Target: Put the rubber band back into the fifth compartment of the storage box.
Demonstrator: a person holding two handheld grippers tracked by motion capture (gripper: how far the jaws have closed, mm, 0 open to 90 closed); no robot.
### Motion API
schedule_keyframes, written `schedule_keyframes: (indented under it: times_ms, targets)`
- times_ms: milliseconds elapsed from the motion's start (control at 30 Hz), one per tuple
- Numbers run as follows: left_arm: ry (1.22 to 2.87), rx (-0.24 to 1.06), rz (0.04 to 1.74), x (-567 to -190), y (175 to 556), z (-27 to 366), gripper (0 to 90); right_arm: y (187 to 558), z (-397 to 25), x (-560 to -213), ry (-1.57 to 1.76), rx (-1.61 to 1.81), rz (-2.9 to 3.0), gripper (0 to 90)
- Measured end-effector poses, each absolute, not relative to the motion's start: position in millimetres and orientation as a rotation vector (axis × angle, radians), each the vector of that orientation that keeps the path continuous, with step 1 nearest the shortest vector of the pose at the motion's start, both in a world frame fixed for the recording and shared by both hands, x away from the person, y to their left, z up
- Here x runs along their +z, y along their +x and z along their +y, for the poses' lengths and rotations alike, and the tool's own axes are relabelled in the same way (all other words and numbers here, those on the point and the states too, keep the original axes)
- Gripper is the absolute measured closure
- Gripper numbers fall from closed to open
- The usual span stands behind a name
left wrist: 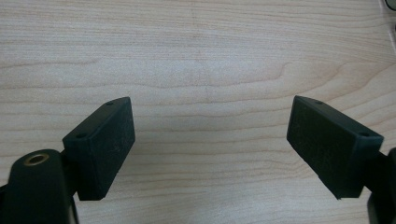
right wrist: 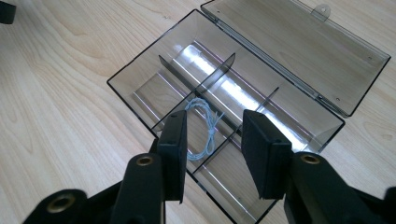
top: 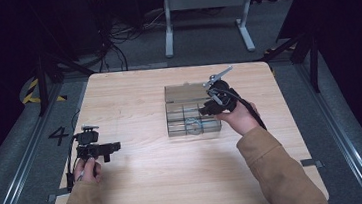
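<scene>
A clear plastic compartment box (top: 176,127) lies in the middle of the wooden table with its lid (top: 183,92) folded back flat. A small loop of light blue string (right wrist: 203,128) rests in a middle compartment of the box (right wrist: 135,58); the string (top: 195,127) lies near the front wall. My right gripper (right wrist: 212,144) hovers open just above that compartment, nothing between its pads, and reaches in from the box's right side (top: 205,110). My left gripper (left wrist: 210,140) is wide open over bare wood, far left of the box (top: 113,147).
The open lid (right wrist: 299,42) lies flat behind the box, its latch tab pointing away. Dividers split the box into several compartments. Bare tabletop (top: 141,181) surrounds the box. The table edges drop to a dark floor with cables and a frame behind.
</scene>
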State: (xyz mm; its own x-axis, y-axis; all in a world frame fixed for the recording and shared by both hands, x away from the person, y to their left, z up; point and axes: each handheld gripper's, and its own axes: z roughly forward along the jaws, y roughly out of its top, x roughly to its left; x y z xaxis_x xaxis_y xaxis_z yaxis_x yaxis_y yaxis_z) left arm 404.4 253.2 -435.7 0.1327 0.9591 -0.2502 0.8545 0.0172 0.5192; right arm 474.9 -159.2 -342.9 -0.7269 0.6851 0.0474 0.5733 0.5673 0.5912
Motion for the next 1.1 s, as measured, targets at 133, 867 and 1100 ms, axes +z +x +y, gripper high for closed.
schedule_keyframes:
  times_ms: [133,867,1100]
  targets:
    - [1.863,0.237,1.744,-435.6,403.7,253.3,16.0,466.5,-166.1,-337.6,1.042,0.886,2.607,59.4]
    - [1.867,0.241,1.738,-435.3,405.0,250.1,16.0,423.4,-224.3,-331.0,1.009,0.916,2.563,52.0]
    - [1.869,0.240,1.740,-435.1,405.1,249.9,16.0,406.0,-245.9,-340.9,0.976,0.934,2.560,51.6]
